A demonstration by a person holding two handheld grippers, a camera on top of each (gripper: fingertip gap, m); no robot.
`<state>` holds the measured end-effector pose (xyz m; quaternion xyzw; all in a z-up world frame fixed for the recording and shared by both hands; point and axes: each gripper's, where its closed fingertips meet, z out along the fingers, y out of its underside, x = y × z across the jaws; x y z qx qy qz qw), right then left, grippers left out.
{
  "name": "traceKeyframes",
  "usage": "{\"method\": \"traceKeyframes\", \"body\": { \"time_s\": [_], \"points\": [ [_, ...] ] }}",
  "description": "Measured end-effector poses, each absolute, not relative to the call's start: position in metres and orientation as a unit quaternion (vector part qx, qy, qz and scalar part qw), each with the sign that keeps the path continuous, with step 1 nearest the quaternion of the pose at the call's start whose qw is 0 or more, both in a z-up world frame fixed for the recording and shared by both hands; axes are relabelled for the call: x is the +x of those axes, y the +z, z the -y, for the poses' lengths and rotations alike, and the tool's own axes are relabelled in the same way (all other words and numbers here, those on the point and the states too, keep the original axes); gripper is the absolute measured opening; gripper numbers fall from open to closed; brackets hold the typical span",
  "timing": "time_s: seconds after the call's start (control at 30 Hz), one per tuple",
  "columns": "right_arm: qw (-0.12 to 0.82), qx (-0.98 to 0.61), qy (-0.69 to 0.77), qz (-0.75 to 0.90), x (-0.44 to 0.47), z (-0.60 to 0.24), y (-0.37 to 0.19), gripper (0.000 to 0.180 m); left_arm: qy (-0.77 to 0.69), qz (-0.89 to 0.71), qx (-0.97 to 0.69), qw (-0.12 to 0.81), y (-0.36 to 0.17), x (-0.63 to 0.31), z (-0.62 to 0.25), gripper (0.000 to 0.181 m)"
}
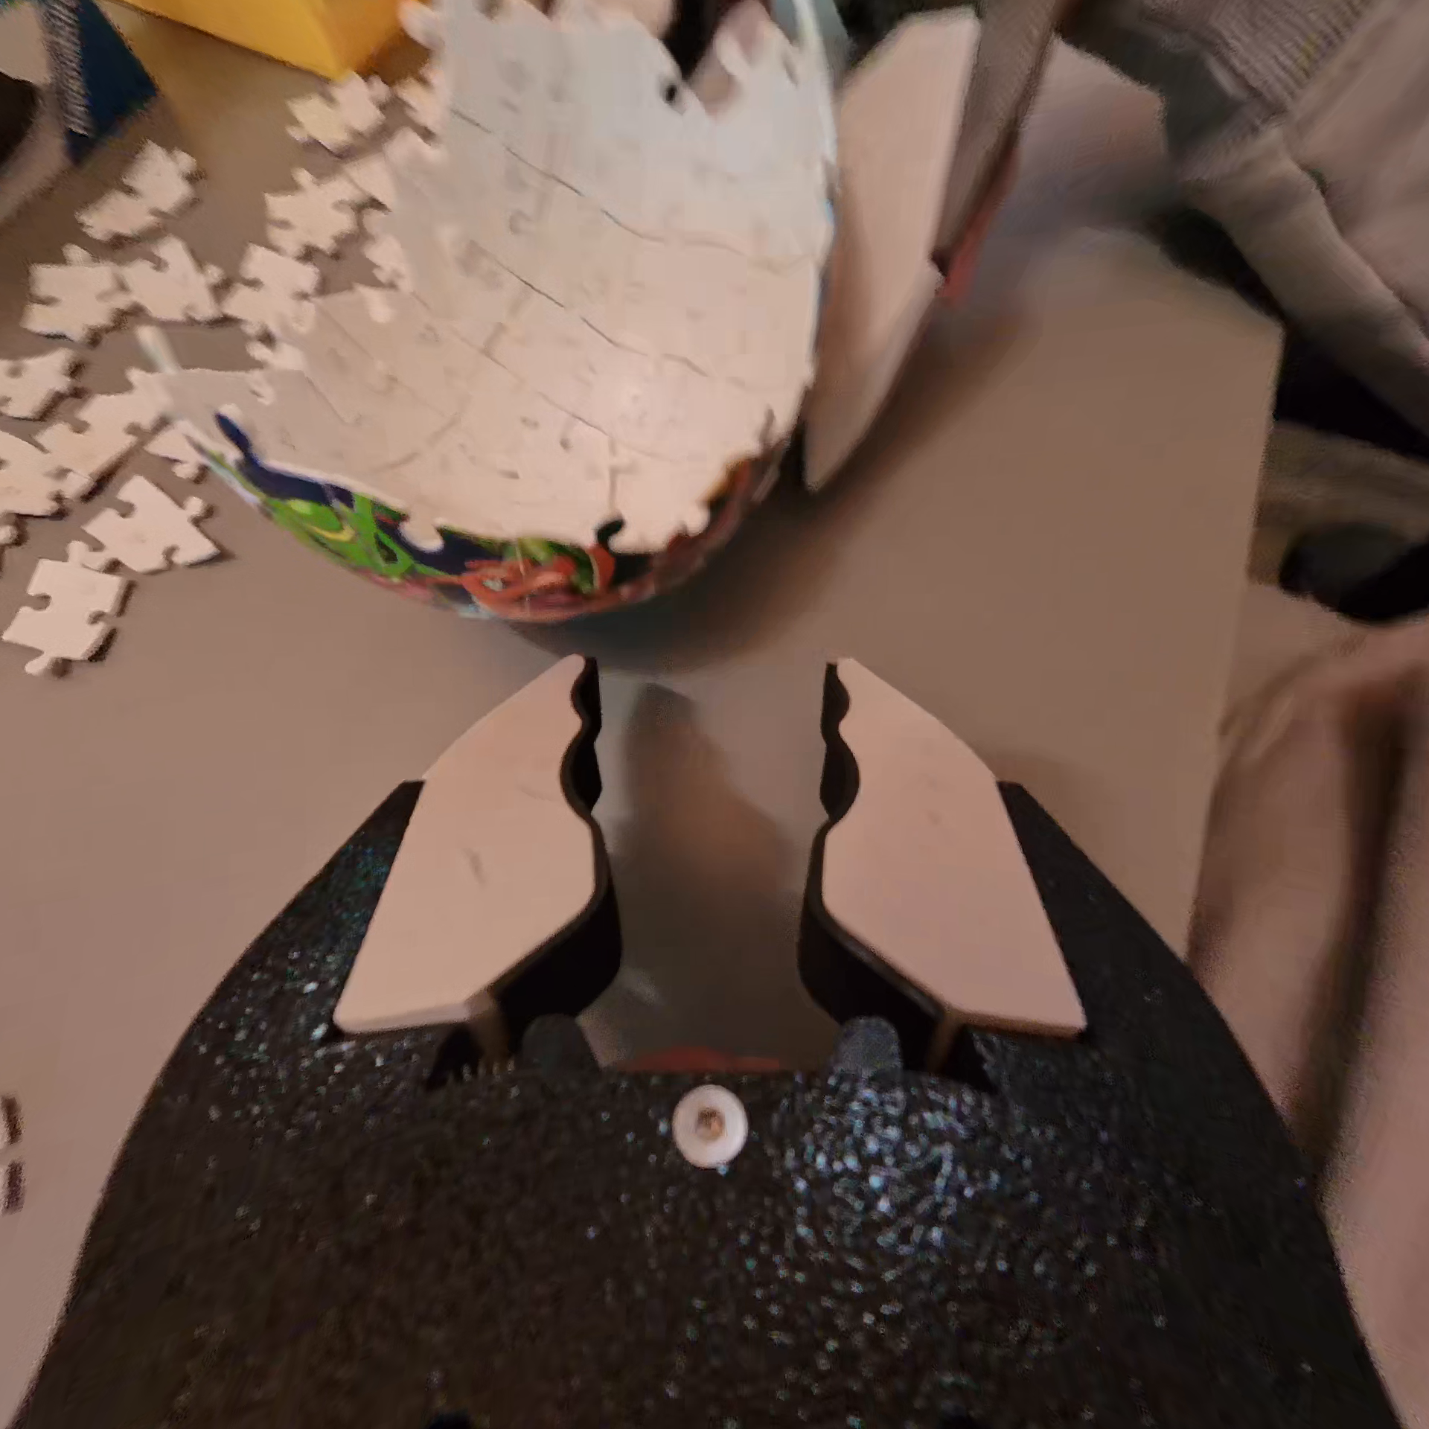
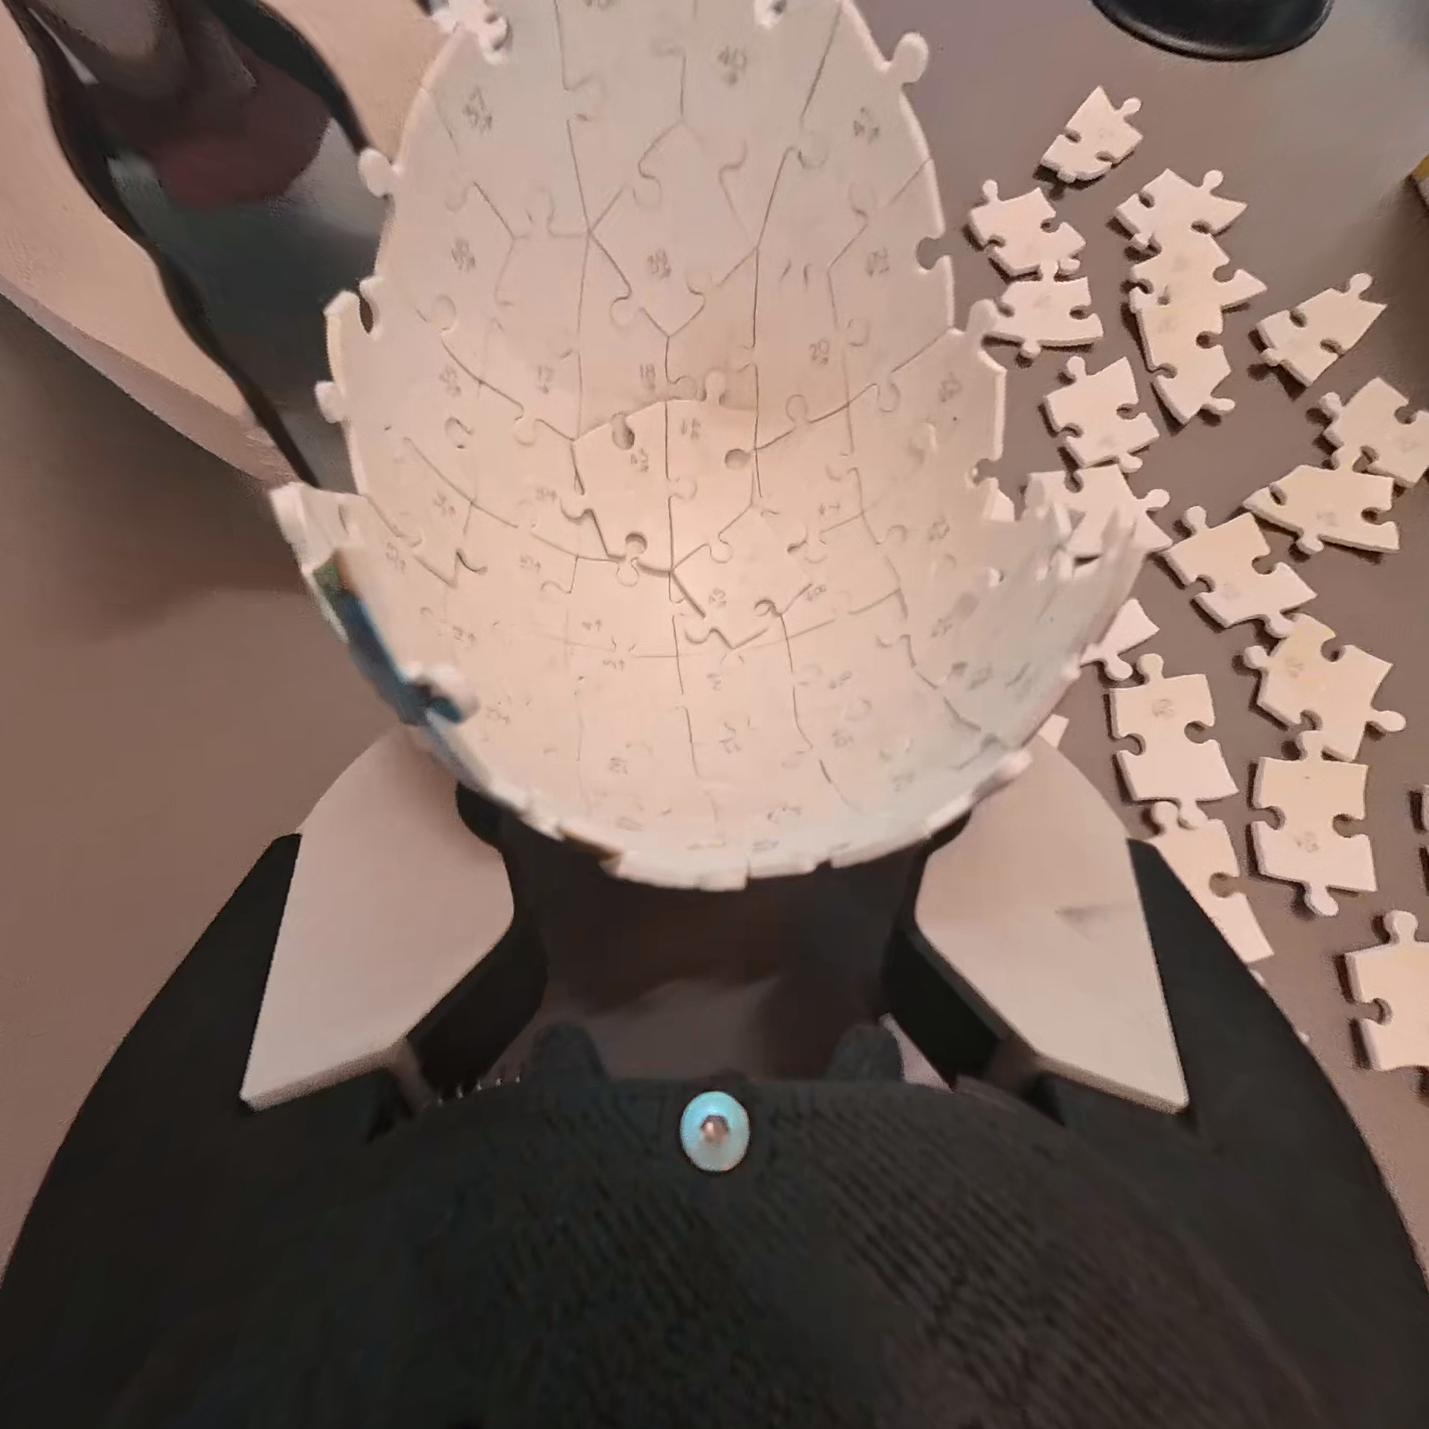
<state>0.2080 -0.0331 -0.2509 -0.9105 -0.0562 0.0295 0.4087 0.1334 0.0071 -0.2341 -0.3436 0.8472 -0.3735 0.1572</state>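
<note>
1. Loose white puzzle pieces (image 1: pixel 116 433) lay scattered on the grey table (image 1: pixel 966 541), left of the bowl in the left wrist view.
2. The left gripper (image 1: pixel 711 680) hung empty, its jaws parted by a moderate gap, just short of the half-built puzzle bowl (image 1: pixel 588 309).
3. The right gripper (image 2: pixel 715 804) had the bowl's near rim between its widely spread fingers; whether they pinched it could not be told.
4. A yellow box (image 1: pixel 309 31) sat beyond.
</note>
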Motion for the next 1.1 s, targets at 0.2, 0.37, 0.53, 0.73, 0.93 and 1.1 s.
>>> {"method": "traceKeyframes", "body": {
  "time_s": [0.2, 0.37, 0.53, 0.73, 0.93, 1.1],
  "points": [
    [0.405, -0.911, 0.044, 0.065, 0.21, 0.031, -0.252, 0.096, -0.334, -0.878, -0.298, 0.167, -0.175, 0.132, -0.047, 0.045],
    [0.388, -0.917, 0.032, 0.079, 0.21, 0.027, -0.258, 0.088, -0.335, -0.867, -0.299, 0.218, -0.145, 0.205, -0.056, 0.044],
    [0.392, -0.916, 0.013, 0.086, 0.212, 0.023, -0.257, 0.083, -0.288, -0.908, -0.249, 0.173, -0.185, 0.253, -0.034, 0.042],
    [0.389, -0.917, 0.019, 0.081, 0.214, 0.023, -0.258, 0.08, -0.254, -0.948, -0.164, 0.104, -0.207, 0.261, -0.016, 0.033],
    [0.388, -0.917, 0.027, 0.087, 0.212, 0.022, -0.258, 0.076, -0.233, -0.958, -0.151, 0.077, -0.215, 0.262, -0.01, 0.025],
    [0.387, -0.917, 0.034, 0.09, 0.21, 0.023, -0.258, 0.073, -0.239, -0.958, -0.154, 0.045, -0.215, 0.263, -0.008, 0.006]
  ]
}}
